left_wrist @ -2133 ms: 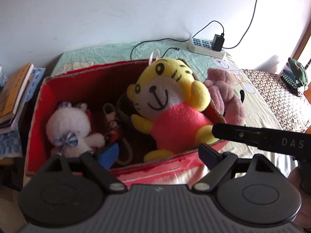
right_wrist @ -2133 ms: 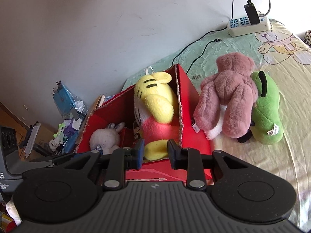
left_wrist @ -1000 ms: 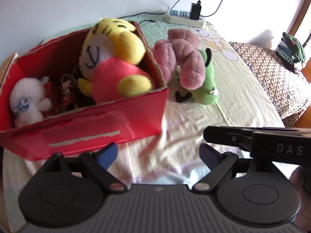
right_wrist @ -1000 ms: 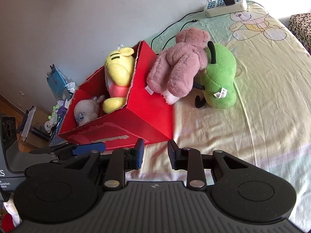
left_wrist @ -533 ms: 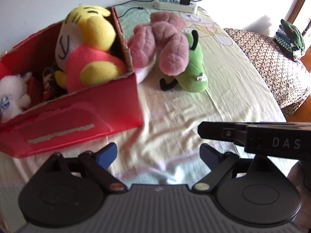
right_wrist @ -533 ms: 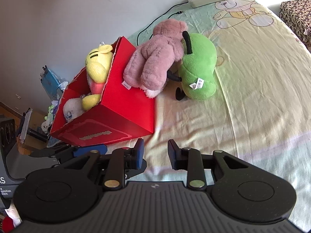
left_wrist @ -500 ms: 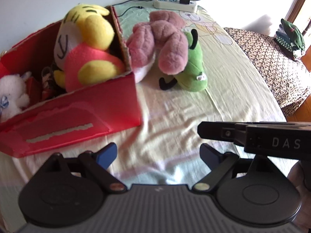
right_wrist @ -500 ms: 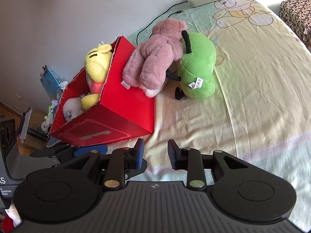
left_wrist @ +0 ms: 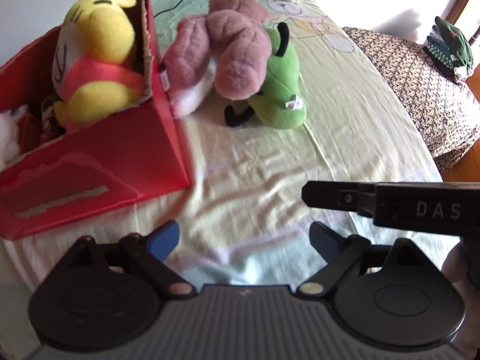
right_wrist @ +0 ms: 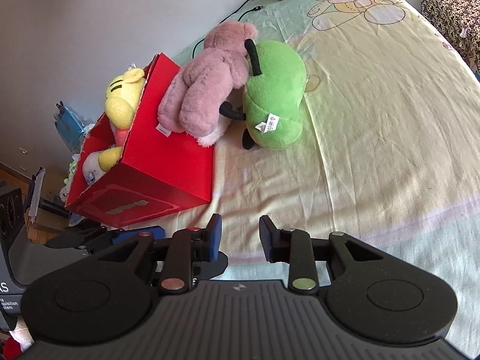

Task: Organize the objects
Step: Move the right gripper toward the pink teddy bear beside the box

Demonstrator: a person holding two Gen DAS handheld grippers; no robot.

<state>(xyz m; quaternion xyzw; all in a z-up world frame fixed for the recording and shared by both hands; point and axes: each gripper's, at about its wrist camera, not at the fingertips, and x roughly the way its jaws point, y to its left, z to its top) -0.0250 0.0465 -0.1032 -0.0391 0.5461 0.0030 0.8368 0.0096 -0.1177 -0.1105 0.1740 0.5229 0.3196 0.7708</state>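
Both grippers have swung away from the box (left_wrist: 99,162) and now hover over bare sheet (left_wrist: 345,138) beside it. Left gripper (left_wrist: 244,237) gapes wide, having just been opening, empty. Right gripper (right_wrist: 240,237) is nearly closed, gripping nothing. Against the box's side leans the pink plush (right_wrist: 207,90), touching the green plush (right_wrist: 274,90); inside sits the yellow plush (left_wrist: 96,57).
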